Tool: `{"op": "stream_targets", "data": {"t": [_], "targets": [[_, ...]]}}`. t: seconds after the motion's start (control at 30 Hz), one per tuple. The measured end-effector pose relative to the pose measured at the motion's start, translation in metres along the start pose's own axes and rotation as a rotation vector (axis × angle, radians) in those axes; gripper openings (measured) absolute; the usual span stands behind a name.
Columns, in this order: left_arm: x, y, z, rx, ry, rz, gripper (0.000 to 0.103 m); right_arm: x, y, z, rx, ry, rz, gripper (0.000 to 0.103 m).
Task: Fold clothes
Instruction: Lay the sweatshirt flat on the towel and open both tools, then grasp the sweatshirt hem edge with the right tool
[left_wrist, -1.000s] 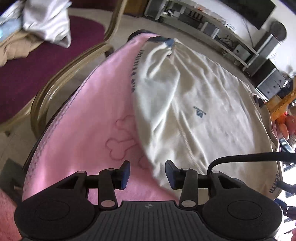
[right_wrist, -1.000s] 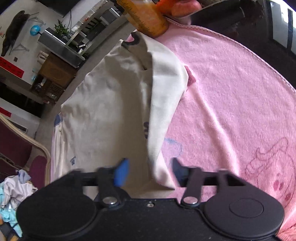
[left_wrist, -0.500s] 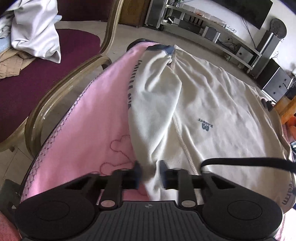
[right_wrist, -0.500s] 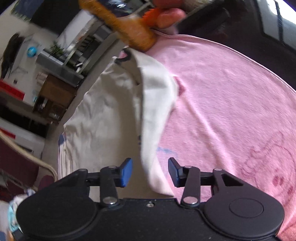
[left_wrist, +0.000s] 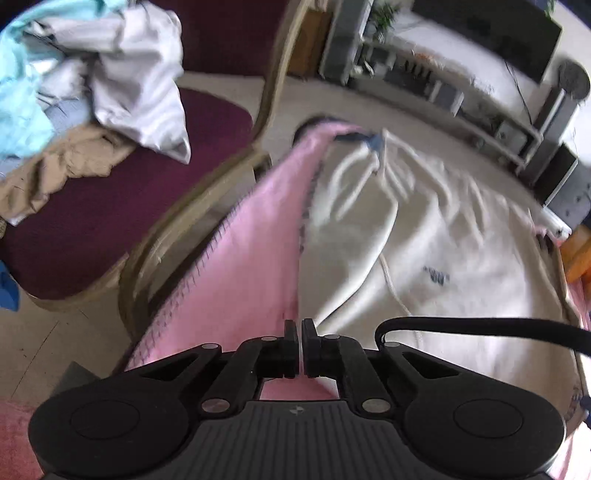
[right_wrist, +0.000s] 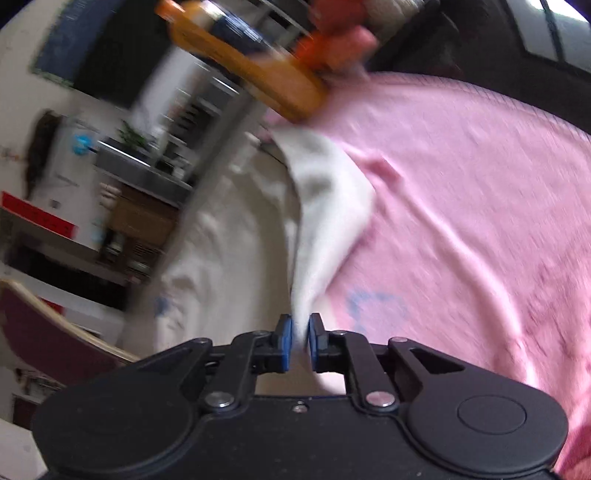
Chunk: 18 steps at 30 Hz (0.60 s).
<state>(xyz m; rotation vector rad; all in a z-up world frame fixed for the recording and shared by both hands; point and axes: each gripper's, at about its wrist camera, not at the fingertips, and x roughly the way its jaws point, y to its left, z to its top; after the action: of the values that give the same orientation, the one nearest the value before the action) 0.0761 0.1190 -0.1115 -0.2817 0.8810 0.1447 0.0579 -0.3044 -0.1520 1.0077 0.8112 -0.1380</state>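
Left tongs (left_wrist: 300, 334) and right tongs (right_wrist: 300, 334) pinch soft cream garment (left_wrist: 424, 236) (creased) over fuzzy pink blanket (right_wrist: 461, 192).

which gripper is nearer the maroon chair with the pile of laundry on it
Left. The left gripper grips the cream garment at the pink blanket's edge beside the maroon chair. The right gripper holds the garment's opposite side, farther from the chair.

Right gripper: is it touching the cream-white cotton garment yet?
Touching. The right wrist view shows the right gripper closed on an edge of the cream-white cotton garment, with cloth rising taut from between its blue pads.
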Motion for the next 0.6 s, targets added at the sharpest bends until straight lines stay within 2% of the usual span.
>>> {"op": "stream_targets", "data": {"t": [0.03, 0.1, 0.13, 0.17, 0.23, 0.33, 0.43, 0.5, 0.57, 0.6], "targets": [[0.001, -0.002, -0.001, 0.009, 0.013, -0.008, 0.017, 0.002, 0.0, 0.001, 0.0, 0.009, -0.005, 0.018], [-0.005, -0.008, -0.002, 0.039, 0.004, -0.026, 0.039, -0.005, 0.005, 0.003, -0.035, -0.024, 0.002, 0.031], [-0.01, -0.012, -0.002, 0.058, -0.008, -0.031, 0.04, -0.011, 0.009, 0.005, -0.063, -0.047, 0.003, 0.044], [-0.015, -0.016, -0.002, 0.077, -0.023, -0.031, 0.037, -0.016, 0.012, 0.007, -0.087, -0.065, 0.004, 0.05], [-0.026, -0.025, -0.003, 0.117, -0.052, -0.032, 0.041, -0.025, 0.015, 0.011, -0.126, -0.091, 0.001, 0.05], [-0.024, -0.041, -0.009, 0.172, -0.01, -0.053, 0.045, -0.034, 0.014, 0.02, -0.186, -0.102, -0.038, 0.05], [-0.018, -0.059, -0.017, 0.236, 0.044, -0.068, 0.046, -0.031, 0.016, 0.023, -0.238, -0.078, -0.063, 0.039], [-0.017, -0.08, -0.029, 0.341, 0.039, -0.006, 0.046, -0.024, 0.018, 0.022, -0.247, -0.044, -0.051, 0.036], [-0.019, -0.102, -0.042, 0.483, -0.012, 0.107, 0.046, -0.016, 0.021, 0.021, -0.252, -0.012, -0.044, 0.037], [-0.02, -0.107, -0.045, 0.517, -0.027, 0.143, 0.046, -0.011, 0.023, 0.02, -0.255, 0.002, -0.045, 0.038]]}}
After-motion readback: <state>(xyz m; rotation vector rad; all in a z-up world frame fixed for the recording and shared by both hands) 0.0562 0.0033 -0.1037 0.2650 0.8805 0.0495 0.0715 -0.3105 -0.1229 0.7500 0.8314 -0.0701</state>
